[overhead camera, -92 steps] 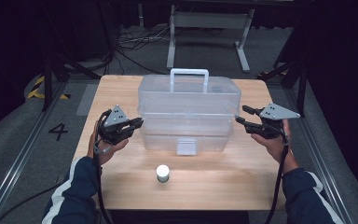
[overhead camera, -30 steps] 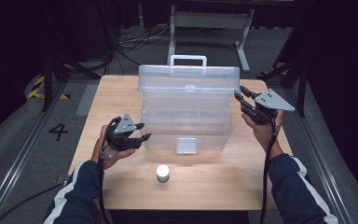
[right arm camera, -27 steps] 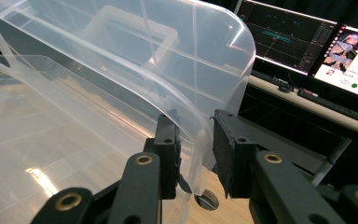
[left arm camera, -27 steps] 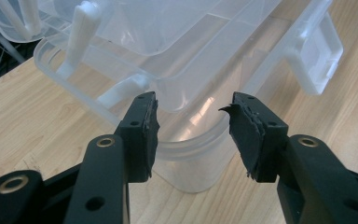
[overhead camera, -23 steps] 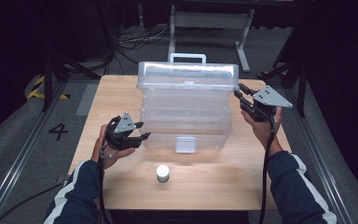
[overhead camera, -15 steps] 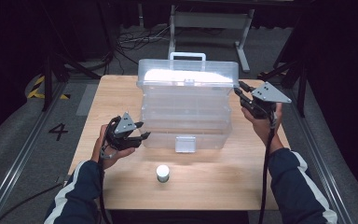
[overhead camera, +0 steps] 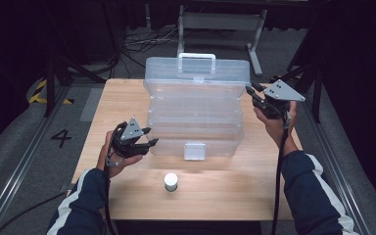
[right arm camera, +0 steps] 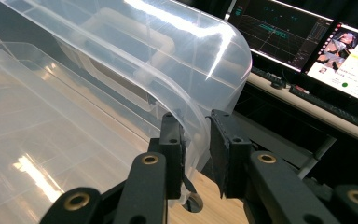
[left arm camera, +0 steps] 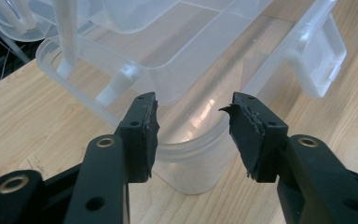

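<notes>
High view: clear storage box (overhead camera: 196, 117) sits mid-table, lid (overhead camera: 198, 73) tipped up toward 12 o'clock. The right gripper (overhead camera: 254, 95) pinches the lid's corner to swing it open. A "4" is marked on the floor at 9 o'clock.

Left gripper view: left gripper (left arm camera: 193, 128) spread wide, empty, beside the box's corner, probably steadying.

Right gripper view: jaws narrow, clamped on the lid edge (right arm camera: 191, 121). Monitor text unreadable.

grey floor (overhead camera: 39, 161) marked "4", dark room, lit monitors (right arm camera: 307, 42) behind.
</notes>
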